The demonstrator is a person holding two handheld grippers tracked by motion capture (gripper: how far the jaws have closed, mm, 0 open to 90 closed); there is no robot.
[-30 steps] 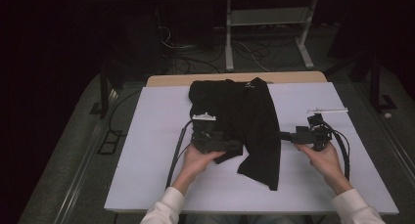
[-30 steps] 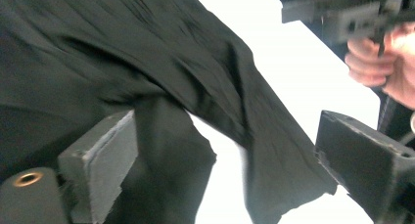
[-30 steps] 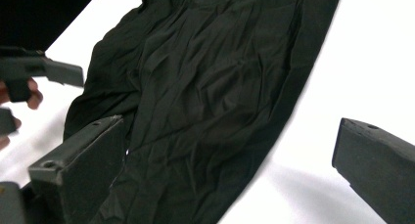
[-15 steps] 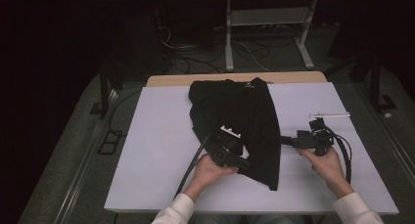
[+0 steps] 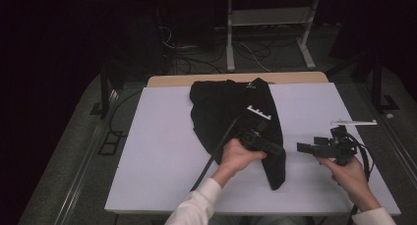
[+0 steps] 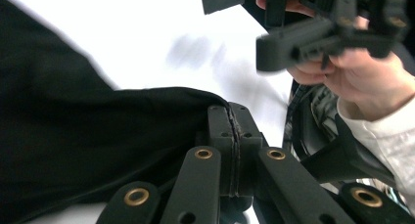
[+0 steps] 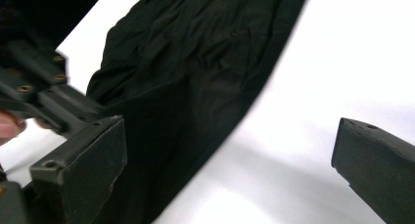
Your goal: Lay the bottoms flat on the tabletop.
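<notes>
Black garment (image 5: pixel 231 112): laid mid-surface toward the far edge. Its right hem is pinched in the closed left gripper (image 6: pixel 230 128). Right gripper (image 7: pixel 227 170): fingers spread, empty, alongside. Step judged: folding; second hem grip needed next.

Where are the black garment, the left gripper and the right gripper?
black garment (image 5: pixel 221 104): high view, upper body of the cloth.
left gripper (image 6: pixel 230 131): left gripper view, tips of its shut jaws at the cloth edge.
right gripper (image 5: pixel 304 148): high view, front of its open jaws.
</notes>
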